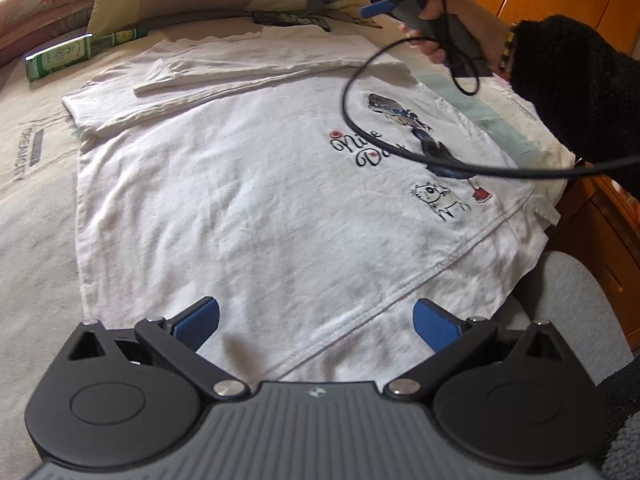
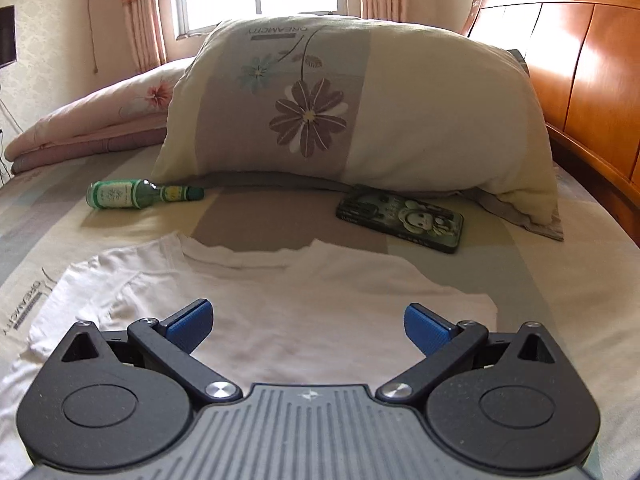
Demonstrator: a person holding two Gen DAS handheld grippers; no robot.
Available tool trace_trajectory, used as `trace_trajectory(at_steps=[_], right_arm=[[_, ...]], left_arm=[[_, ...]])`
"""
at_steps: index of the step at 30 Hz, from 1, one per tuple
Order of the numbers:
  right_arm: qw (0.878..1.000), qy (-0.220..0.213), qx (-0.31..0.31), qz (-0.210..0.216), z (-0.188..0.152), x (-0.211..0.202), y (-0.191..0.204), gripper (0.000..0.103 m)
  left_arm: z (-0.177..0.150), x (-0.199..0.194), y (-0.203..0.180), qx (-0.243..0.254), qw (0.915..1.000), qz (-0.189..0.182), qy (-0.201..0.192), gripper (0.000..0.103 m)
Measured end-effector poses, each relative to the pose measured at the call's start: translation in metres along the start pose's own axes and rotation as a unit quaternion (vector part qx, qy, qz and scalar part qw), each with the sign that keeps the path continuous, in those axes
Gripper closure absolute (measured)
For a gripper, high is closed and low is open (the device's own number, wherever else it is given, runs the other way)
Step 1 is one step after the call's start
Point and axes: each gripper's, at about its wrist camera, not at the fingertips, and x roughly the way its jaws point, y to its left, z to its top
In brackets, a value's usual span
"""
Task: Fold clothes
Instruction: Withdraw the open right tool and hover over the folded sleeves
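- T-shirt [image 1: 248,200]: white, spread flat on the bed [image 1: 36,220]; printed with a cartoon figure, a small animal and script lettering toward the right in the left wrist view. One sleeve is folded inward across the far part of the garment. A hem edge with stitching runs diagonally near the left gripper. In the right wrist view the collar opening lies toward the far side.
- Left gripper [image 1: 316,326]: blue-padded tongs spread wide apart, holding nothing, poised over the near part of the shirt; contact with the cloth cannot be told.
- Right gripper [image 2: 306,326]: tongs likewise wide apart and empty, above the shirt's upper part. In the left wrist view it appears far right, gripped by a hand [image 1: 448,20] in a black fuzzy sleeve [image 1: 580,92]; a black cable [image 1: 400,148] loops from it over the print.
- Pillow [image 2: 352,108]: cream and grey with flower pattern, at the far side of the bed.
- Green bottle [image 2: 136,194]: lying on its side, far left, near the pillow, apart from the shirt.
- Phone [image 2: 400,218]: dark case with cartoon picture, flat, just beside the pillow's near edge.
- Wooden headboard [image 2: 580,60]: right.
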Motion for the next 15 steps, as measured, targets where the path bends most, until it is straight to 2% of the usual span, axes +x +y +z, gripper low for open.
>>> trace_trajectory(at_steps=[4,7,10,15], right_arm=[[0.999,0.010,-0.041,0.006,-0.027,-0.010,0.009,0.000],[0.998,0.014,-0.064,0.014,-0.042,-0.018,0.022,0.000],[0.997,0.006,-0.063,0.035,-0.054,-0.031,0.032,0.000],[0.998,0.002,-0.047,0.051,-0.071,-0.051,0.039,0.000]], left_arm=[[0.018,-0.007,0.021,0.010,0.9989,0.046,-0.001,0.001],[0.045,-0.010,0.037,0.017,0.9973,0.066,-0.026,0.001],[0.080,-0.007,0.052,0.006,0.9965,0.062,-0.056,0.001],[0.140,0.028,0.073,-0.017,0.9953,0.006,-0.095,0.001]])
